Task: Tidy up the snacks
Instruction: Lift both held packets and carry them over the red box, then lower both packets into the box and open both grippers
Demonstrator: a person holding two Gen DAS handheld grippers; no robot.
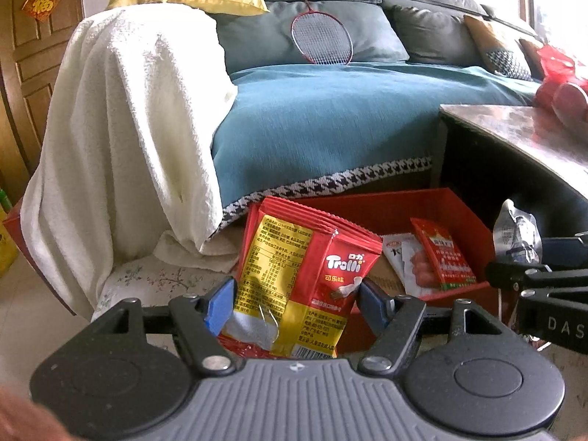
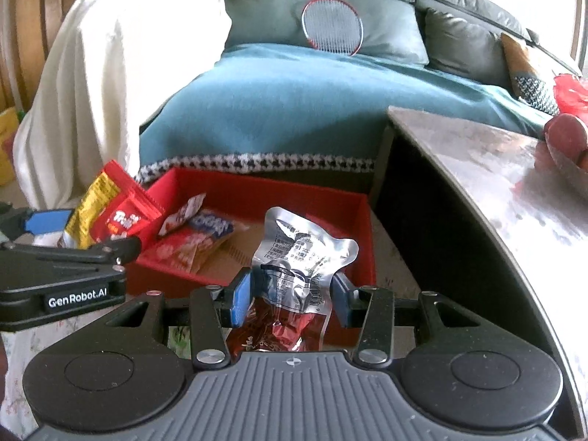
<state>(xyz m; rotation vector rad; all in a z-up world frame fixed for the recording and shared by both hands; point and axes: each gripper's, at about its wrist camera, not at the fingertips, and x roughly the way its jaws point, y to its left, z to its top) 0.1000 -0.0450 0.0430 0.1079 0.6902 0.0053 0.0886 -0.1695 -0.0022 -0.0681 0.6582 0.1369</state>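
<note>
Left wrist view. Left gripper [image 1: 296, 299]: blue pads closed on a stack of red-and-gold Trolli gummy packets [image 1: 305, 272], held upright just in front of a shallow red plastic tray [image 1: 389, 207] on the floor. The tray already holds a red-and-white sausage pouch [image 1: 439, 259] and white sachets. Behind it: a teal-covered sofa [image 1: 330, 110], a cream towel [image 1: 121, 117] and a red badminton racket [image 1: 321, 38].

Right wrist view. Right gripper [image 2: 292, 301]: pads clamped on a crinkled silver-and-dark-red foil pouch [image 2: 303, 257], raised over the tray's near edge. Tray contents here look like several small white, red and blue packets [image 2: 198, 235], though blur prevents an exact count.

Progress: partly sorted; both held items are not yet placed. Obstruction: a dark, stone-topped coffee table [image 2: 477, 169] stands just beside the tray's right side, and the two grippers crowd each other.
</note>
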